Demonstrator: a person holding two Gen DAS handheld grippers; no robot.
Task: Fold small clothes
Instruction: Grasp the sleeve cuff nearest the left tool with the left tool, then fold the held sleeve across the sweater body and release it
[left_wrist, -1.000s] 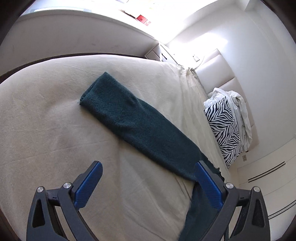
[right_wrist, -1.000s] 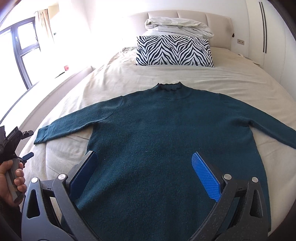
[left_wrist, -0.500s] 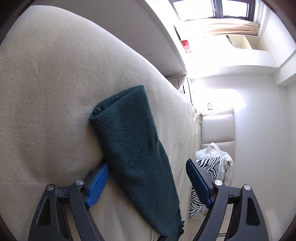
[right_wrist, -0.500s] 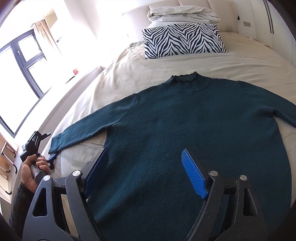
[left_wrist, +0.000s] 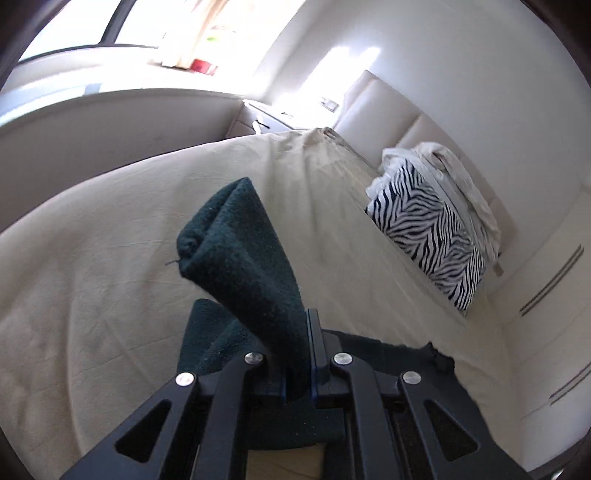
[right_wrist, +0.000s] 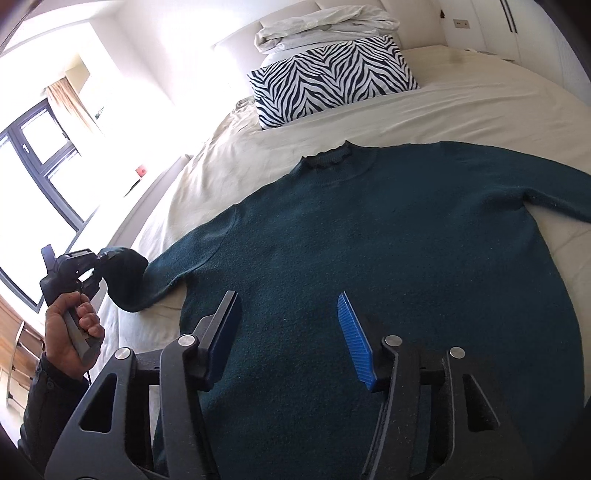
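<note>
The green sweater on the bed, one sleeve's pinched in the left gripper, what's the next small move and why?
Probably carry the sleeve across onto the sweater body. The left gripper is shut on it with the cuff lifted, while the body lies flat on the bed; the right gripper, jaws closing over the hem, holds nothing.

Fuzzy knit sweater (right_wrist: 388, 258), matt cotton bedsheet (right_wrist: 461, 107)

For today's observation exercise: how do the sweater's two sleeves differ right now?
The left sleeve is lifted off the bed, its cuff end pinched in the shut left gripper; the right sleeve lies flat on the sheet, touched by nothing. The left sleeve is bent and bunched; the right sleeve stretches straight out. Both are the same dark teal knit.
</note>
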